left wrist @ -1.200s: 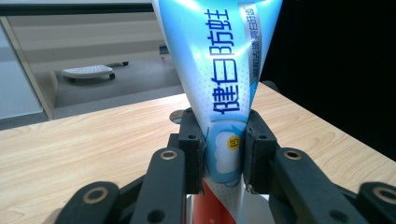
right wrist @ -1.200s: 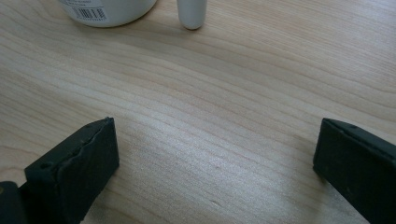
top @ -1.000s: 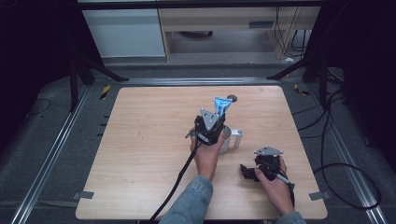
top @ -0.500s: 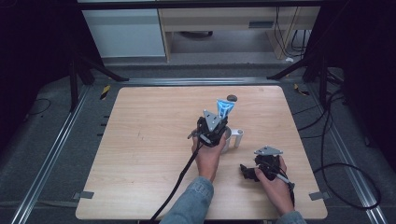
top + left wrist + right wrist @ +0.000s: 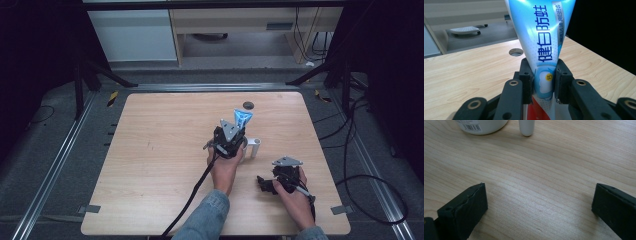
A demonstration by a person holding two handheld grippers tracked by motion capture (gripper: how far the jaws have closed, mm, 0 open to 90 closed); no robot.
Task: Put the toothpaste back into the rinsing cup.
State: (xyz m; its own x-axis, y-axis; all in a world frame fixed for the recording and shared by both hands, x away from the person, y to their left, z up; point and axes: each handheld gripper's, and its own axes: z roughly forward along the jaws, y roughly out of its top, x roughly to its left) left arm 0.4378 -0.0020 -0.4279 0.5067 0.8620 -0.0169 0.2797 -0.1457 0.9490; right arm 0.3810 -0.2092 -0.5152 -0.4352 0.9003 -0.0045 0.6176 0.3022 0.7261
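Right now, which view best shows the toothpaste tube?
The left gripper view: the toothpaste tube stands upright, close up, printing readable, pinched between the left claw pads. The high view gives a small blue tip above that claw. The right gripper view has bare table between open jaws.

Toothpaste tube [image 5: 541,37] is light blue and white with dark blue lettering, red near the bottom. Black tongs [image 5: 543,82], pale woodgrain worktop [image 5: 165,150].

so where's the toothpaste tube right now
In the high view the toothpaste tube stands clamped in the left gripper, right of table centre, just behind the white cup.
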